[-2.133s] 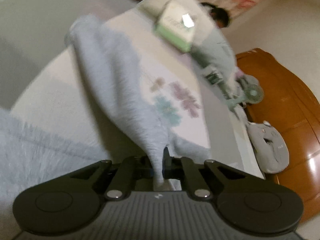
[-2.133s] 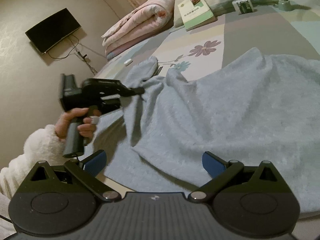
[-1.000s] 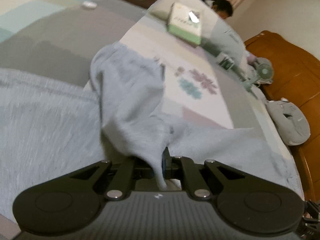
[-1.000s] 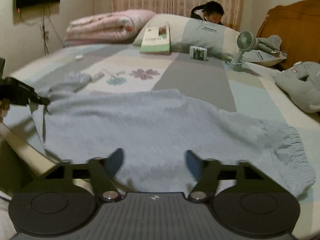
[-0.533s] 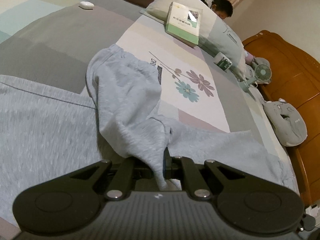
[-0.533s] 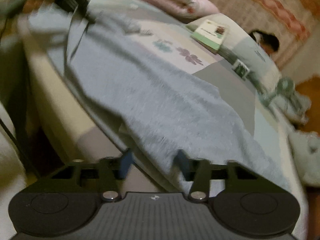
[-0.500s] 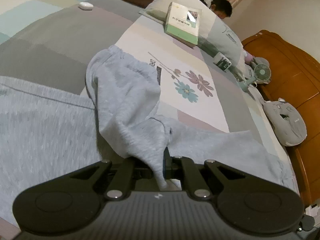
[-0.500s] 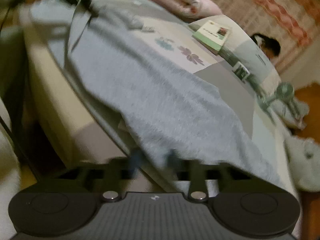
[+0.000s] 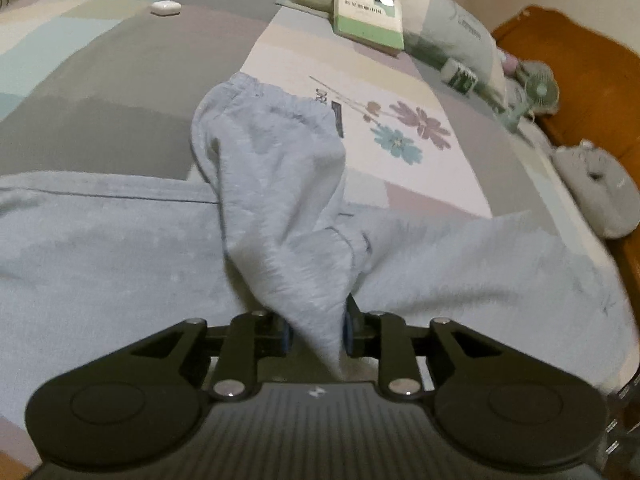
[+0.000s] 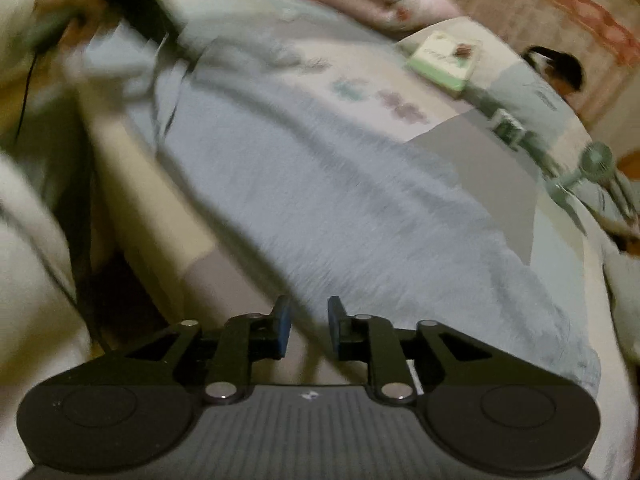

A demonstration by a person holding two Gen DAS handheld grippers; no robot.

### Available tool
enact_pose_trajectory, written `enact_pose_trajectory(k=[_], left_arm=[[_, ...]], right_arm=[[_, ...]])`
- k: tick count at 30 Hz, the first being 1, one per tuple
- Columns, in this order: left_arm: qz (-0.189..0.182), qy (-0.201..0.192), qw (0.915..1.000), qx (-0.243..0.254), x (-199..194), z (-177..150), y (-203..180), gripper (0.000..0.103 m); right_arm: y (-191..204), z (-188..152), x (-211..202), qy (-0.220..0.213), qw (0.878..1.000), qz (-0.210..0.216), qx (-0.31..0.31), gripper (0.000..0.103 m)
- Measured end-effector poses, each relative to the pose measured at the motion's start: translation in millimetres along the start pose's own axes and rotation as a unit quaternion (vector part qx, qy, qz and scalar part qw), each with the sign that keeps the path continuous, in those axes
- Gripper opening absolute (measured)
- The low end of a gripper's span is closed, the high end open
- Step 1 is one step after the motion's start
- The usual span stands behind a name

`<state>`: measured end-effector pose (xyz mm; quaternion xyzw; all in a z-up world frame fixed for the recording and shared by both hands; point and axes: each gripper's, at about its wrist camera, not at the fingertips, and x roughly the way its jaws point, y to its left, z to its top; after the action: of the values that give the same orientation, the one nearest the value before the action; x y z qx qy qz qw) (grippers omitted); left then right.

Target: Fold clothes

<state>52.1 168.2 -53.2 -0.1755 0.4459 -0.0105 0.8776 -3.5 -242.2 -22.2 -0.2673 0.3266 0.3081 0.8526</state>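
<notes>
A light blue fleece garment [image 9: 100,240] lies spread across the bed, with one part folded up into a peak [image 9: 280,184]. The tip of that peak hangs between the pads of my left gripper [image 9: 316,330], whose jaws are opening and no longer pinch it. In the blurred right wrist view the same garment [image 10: 340,184] runs along the bed's near edge. My right gripper [image 10: 308,318] sits at its hem, jaws opening, with a gap between the blue pads and no cloth clearly in it. The left gripper [image 10: 136,4] is a dark blur at the top left of that view.
A green book [image 9: 368,12] leans on a pillow [image 9: 456,28] at the far end, near a small fan [image 9: 538,90] and a grey plush toy [image 9: 600,192]. A white case [image 9: 165,7] lies far left. The wooden headboard [image 9: 580,64] stands on the right. The mattress edge [image 10: 160,208] drops off beside my right gripper.
The left jaws have parted from their pinch on the raised fold, which still hangs between them. The right jaws narrowed, then widened a little, as that gripper rolled and slid to the hem.
</notes>
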Motion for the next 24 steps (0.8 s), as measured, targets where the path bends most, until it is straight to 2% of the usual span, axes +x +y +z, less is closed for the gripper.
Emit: enact_pose_trajectory(k=[1,3,5,7,10,12,15,19,22,24], left_arm=[[0.003,0.002,1.0000,0.006,-3.9,-1.1,0.8,0.029],[0.012,0.004,0.9997,0.019,-12.6,-3.4,1.1,0.034],[0.027,0.000,0.9990,0.036,-23.0,-6.4,-2.2,0.038],[0.042,-0.005,0.9976,0.055,-34.6,-9.4,-6.6,0.038],[0.064,-0.024,0.9929,0.098,-57.2,-13.3,-19.4,0.041],[0.071,-0.040,0.9877,0.133,-68.0,-13.2,-32.7,0.048],[0.052,-0.062,0.9793,0.186,-69.3,-11.1,-61.4,0.054],[0.024,-0.075,0.9619,0.262,-51.1,-15.0,-108.8,0.057],[-0.009,-0.064,0.9506,0.304,-28.6,-27.5,-133.9,0.060],[-0.024,-0.043,0.9483,0.314,-11.8,-36.3,-139.9,0.060]], right_arm=[[-8.0,2.9,-1.1,-0.013,1.000,-0.009,0.023,0.042],[-22.3,7.3,2.5,-0.029,0.997,-0.028,0.068,0.049],[-32.8,8.7,18.7,-0.025,0.992,-0.048,0.113,0.049],[-39.1,3.9,39.2,-0.001,0.987,-0.039,0.156,0.049],[-30.0,-10.2,47.8,0.006,0.986,-0.037,0.163,0.052],[-24.2,-12.7,40.8,0.010,0.986,-0.035,0.162,0.053],[-25.6,-12.3,29.9,0.013,0.986,-0.028,0.163,0.053],[-43.1,-13.9,17.4,-0.012,0.977,-0.058,0.203,0.060],[-55.4,-19.4,17.4,-0.010,0.968,-0.090,0.233,0.061],[-59.2,-27.5,25.6,0.006,0.965,-0.101,0.244,0.062]])
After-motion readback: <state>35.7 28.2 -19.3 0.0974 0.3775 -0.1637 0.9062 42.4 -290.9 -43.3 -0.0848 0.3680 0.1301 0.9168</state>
